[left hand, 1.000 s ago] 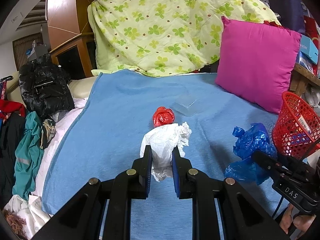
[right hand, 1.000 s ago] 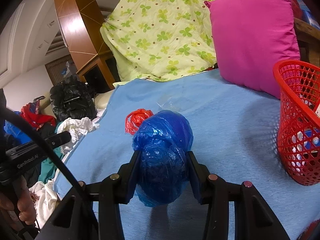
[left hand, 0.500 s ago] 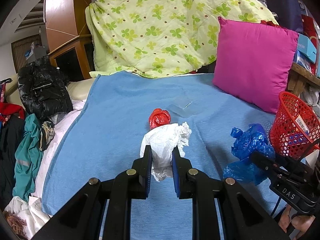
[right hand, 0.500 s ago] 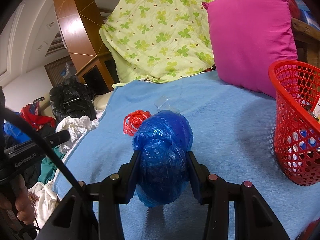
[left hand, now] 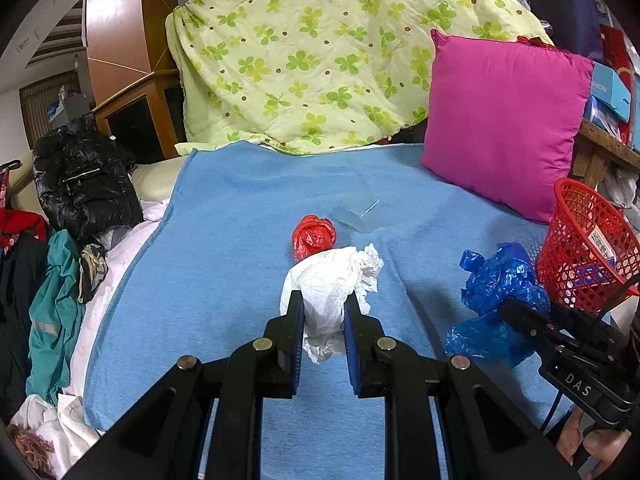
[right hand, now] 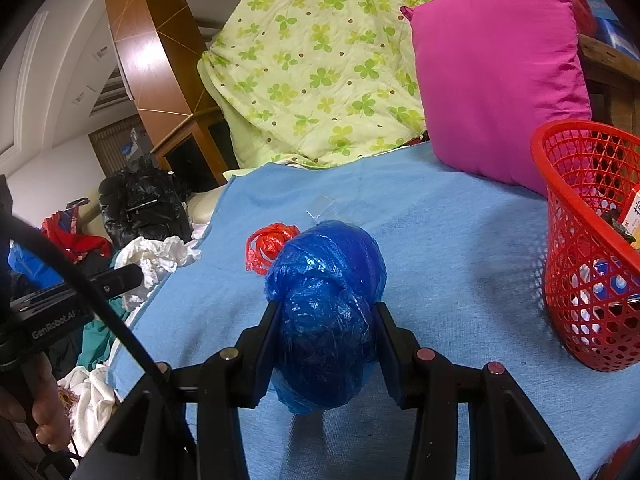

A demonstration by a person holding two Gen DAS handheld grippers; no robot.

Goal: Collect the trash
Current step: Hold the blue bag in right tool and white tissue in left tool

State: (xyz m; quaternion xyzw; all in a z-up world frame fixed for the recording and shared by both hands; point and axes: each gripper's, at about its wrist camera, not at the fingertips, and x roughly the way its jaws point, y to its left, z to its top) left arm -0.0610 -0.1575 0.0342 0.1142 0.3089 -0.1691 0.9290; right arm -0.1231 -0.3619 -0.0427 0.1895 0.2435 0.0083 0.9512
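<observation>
My left gripper (left hand: 323, 308) is shut on a crumpled white paper wad (left hand: 332, 280), held just above the blue blanket (left hand: 224, 248). Behind the wad lies a red plastic bag (left hand: 313, 236), and past that a clear plastic wrapper (left hand: 358, 214). My right gripper (right hand: 325, 320) is shut on a bunched blue plastic bag (right hand: 326, 300). From the left wrist view the same blue plastic bag (left hand: 500, 288) hangs close to a red mesh basket (left hand: 580, 248). That red mesh basket (right hand: 592, 256) stands at the right with some items inside. The red plastic bag (right hand: 270, 246) also lies beyond the blue one.
A magenta pillow (left hand: 504, 120) leans at the back right beside a green floral quilt (left hand: 320, 52). A black jacket (left hand: 84, 184) and heaped clothes (left hand: 52, 312) crowd the blanket's left edge. A wooden shelf (left hand: 600, 152) stands behind the basket.
The view has drifted slightly, so the basket and pillow sit a bit further left in the right wrist view. Both grips are unchanged.
</observation>
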